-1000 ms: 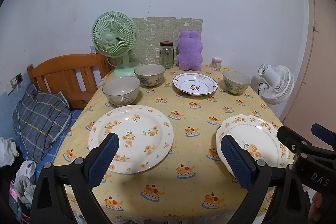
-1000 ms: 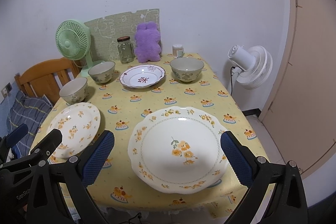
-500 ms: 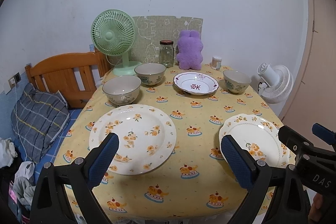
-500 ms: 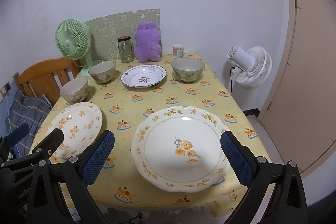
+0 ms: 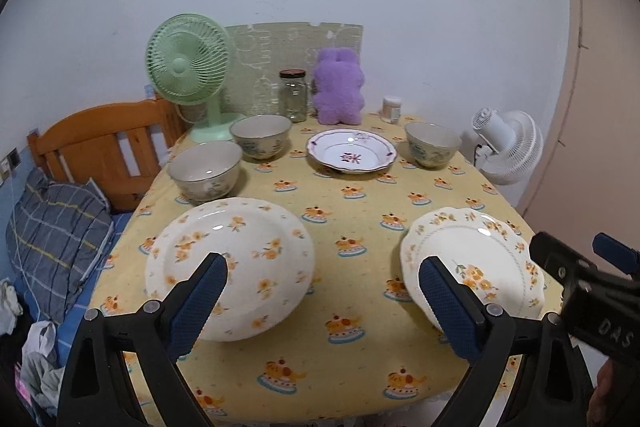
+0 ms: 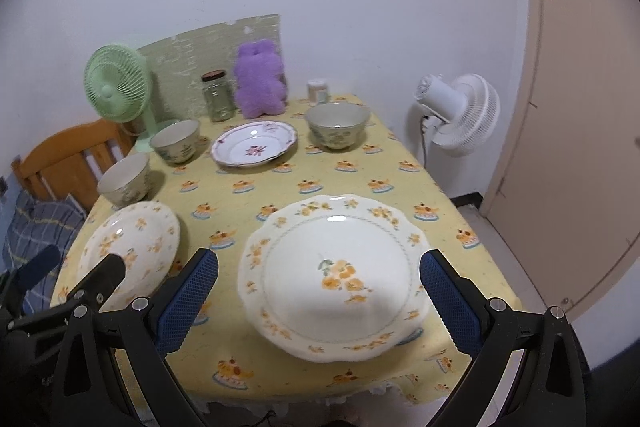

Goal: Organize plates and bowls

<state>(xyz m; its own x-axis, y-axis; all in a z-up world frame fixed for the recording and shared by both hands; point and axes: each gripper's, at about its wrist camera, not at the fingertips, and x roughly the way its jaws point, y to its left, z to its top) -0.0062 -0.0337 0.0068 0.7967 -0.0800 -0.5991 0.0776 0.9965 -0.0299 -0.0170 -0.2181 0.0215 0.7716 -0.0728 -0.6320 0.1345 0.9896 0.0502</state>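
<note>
The near rim of the scalloped plate (image 6: 332, 275) is hidden by the right gripper (image 6: 318, 303), held wide apart. The left gripper (image 5: 322, 301) is likewise spread before the flowered plate (image 5: 240, 259), seemingly untouched on the tabletop (image 5: 360, 203).

Yellow tablecloth (image 6: 360, 171) printed with orange cakes; beside the green fan (image 5: 186, 67), a purple plush (image 5: 338, 87); cream plates (image 6: 332, 275) bear orange flowers.

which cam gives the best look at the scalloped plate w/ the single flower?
Right wrist: the scalloped plate lies centred between the open right gripper, whole rim visible. Left wrist shows it off to the side, partly hidden by a finger pad.
</note>
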